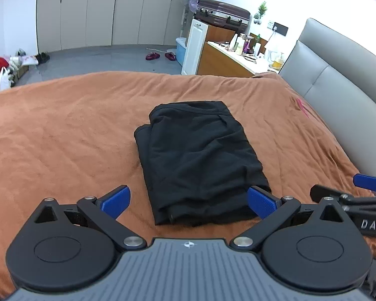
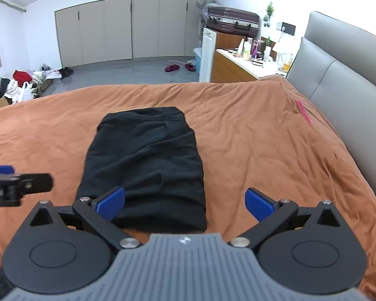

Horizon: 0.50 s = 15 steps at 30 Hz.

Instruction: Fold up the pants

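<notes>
On the orange bedspread (image 1: 62, 138), the folded pants (image 1: 198, 155) lie free. Left gripper (image 1: 188, 202) and right gripper (image 2: 185, 204) gape wide, empty. A snagging finger could undo the fold.

Folded pants (image 1: 198, 160) on bed (image 1: 62, 135) (mid-cover), headboard (image 1: 338, 80) to right, wardrobe (image 1: 107, 15) behind.

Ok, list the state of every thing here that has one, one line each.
Black pants: folded into a compact stack, lying flat on the orange blanket.
Left gripper: open, holding nothing.
Right gripper: open, holding nothing.
Wardrobe doors: closed.
Suitcase: closed.
</notes>
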Each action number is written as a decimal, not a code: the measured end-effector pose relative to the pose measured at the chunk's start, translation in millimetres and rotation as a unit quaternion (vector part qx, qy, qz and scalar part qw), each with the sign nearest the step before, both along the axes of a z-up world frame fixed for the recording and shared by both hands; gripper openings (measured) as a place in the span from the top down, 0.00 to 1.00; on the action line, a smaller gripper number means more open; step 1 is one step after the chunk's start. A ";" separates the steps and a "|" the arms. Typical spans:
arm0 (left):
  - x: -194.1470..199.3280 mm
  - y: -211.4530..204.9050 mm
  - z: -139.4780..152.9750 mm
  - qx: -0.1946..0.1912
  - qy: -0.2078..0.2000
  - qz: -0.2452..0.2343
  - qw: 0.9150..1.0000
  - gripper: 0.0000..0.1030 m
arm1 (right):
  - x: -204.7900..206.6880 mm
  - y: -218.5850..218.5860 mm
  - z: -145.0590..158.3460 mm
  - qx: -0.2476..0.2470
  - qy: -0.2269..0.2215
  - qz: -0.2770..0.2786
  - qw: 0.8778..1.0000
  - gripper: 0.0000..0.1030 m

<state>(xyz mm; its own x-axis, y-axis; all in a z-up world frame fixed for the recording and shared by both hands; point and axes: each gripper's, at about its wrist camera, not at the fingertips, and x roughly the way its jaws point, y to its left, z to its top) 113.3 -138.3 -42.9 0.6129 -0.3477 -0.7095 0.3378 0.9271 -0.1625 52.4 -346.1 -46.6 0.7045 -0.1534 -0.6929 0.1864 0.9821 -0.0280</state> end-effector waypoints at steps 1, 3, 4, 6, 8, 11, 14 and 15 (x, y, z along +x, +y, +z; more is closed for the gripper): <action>-4.5 -1.4 2.0 0.000 0.001 0.000 1.000 0.00 | -7.5 0.4 2.9 0.005 0.001 0.000 1.000 0.05; -11.8 -6.5 6.4 -0.001 0.013 -0.007 1.000 0.00 | -21.4 1.5 8.7 0.017 0.004 0.003 1.000 0.05; -15.4 -7.2 7.1 -0.002 0.021 -0.007 1.000 0.00 | -27.0 1.8 10.3 0.019 0.003 0.004 1.000 0.05; -21.6 -9.1 7.7 -0.009 0.033 -0.010 0.999 0.00 | -36.8 3.6 12.7 0.010 0.003 0.005 1.000 0.05; -27.3 -12.2 7.5 -0.014 0.036 -0.016 0.999 0.00 | -48.0 7.1 13.7 -0.004 0.003 0.005 1.000 0.05; -33.2 -15.2 7.0 -0.003 0.032 -0.006 0.999 0.00 | -60.4 10.4 12.7 0.002 0.006 0.008 1.000 0.05; -37.4 -15.1 6.8 0.001 0.029 -0.005 1.000 0.00 | -67.2 12.5 9.1 0.006 0.011 0.010 1.000 0.05; -38.7 -14.9 6.8 0.003 0.029 -0.004 1.000 0.00 | -68.7 13.3 8.5 0.005 0.011 0.011 1.000 0.05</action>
<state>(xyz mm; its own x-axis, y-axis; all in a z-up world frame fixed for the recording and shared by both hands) 74.6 -153.2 -36.1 0.5683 -0.3483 -0.7454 0.3349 0.9255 -0.1770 -16.3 -332.8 -38.2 0.6918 -0.1303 -0.7102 0.1632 0.9864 -0.0220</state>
